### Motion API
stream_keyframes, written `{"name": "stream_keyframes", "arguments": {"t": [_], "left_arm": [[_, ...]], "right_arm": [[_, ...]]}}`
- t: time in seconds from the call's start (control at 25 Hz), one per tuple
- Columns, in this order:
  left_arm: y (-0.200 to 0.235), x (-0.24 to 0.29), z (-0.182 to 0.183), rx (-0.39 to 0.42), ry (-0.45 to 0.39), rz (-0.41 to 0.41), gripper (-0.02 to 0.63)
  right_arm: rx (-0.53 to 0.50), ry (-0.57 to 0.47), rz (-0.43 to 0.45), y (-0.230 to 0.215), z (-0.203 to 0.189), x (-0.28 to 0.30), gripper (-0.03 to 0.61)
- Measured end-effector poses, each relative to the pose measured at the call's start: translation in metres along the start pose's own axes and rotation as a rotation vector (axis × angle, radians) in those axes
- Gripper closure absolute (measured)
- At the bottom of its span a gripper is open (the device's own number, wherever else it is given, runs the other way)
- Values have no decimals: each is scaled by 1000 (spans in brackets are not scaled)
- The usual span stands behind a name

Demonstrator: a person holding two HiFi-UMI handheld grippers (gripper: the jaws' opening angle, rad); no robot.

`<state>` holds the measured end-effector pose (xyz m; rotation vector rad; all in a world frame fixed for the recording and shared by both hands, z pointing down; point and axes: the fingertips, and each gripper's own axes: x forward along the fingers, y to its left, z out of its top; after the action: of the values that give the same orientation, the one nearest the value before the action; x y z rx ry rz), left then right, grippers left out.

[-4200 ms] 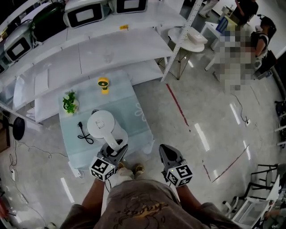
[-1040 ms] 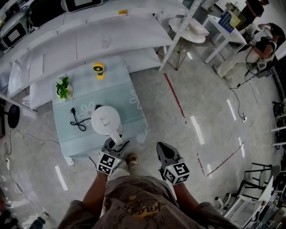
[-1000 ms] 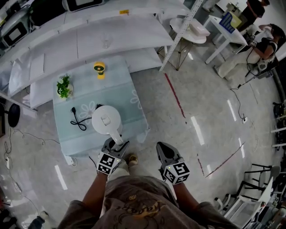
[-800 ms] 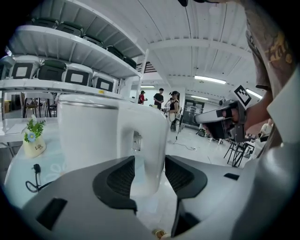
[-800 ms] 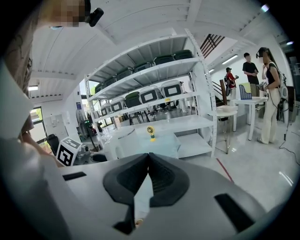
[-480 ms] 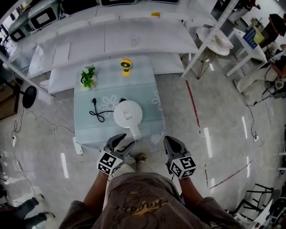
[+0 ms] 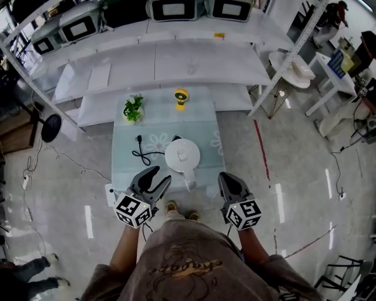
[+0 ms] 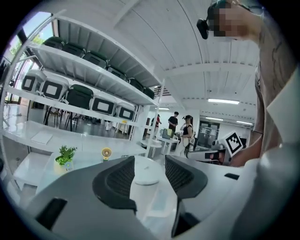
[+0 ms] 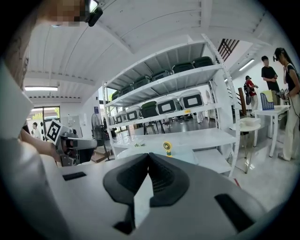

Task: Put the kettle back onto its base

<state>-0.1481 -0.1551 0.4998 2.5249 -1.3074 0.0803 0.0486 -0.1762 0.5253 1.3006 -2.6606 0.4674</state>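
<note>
Kettle (image 7: 182, 157) upright, handle (image 7: 189, 182) toward person (image 7: 188, 264)

Glossy pale grey tiled floor (image 7: 294, 176), streaked with lamp reflections and crossed by a thin red line (image 7: 261, 150). Along the far side, a long white metal shelving rack (image 7: 176, 59); carries boxy grey-and-white cases (image 7: 172, 9) on the upper tiers. In front of it, a low rectangular table under a pale blue-green cloth (image 7: 202, 129); bears a small green potted plant (image 7: 133, 107) and a little yellow fan (image 7: 181, 98). Round white side table (image 7: 292, 67) off to the right. Overhead, a white ceiling (image 8: 187, 56) with bright strip lights (image 8: 223, 101).
</note>
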Motion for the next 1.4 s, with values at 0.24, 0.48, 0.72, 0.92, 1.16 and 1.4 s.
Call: {"name": "stream_keyframes", "arguments": {"t": [0.24, 0.48, 0.72, 0.92, 1.16, 1.4], "left_arm": [[14, -14, 38, 13, -62, 59, 407], [20, -20, 52, 50, -87, 121, 407], [30, -23, 46, 54, -80, 184, 472], [38, -24, 32, 58, -76, 207, 545], [46, -19, 16, 36, -77, 230, 591], [45, -11, 13, 8, -75, 215, 592]], "right_arm": [[-21, -49, -14, 1, 29, -2, 577], [-31, -102, -35, -2, 48, -3, 577], [-35, -107, -43, -2, 48, 1, 577], [-44, -95, -51, -2, 39, 4, 577], [-45, -70, -61, -3, 23, 9, 577], [-30, -62, -58, -2, 17, 12, 578]]}}
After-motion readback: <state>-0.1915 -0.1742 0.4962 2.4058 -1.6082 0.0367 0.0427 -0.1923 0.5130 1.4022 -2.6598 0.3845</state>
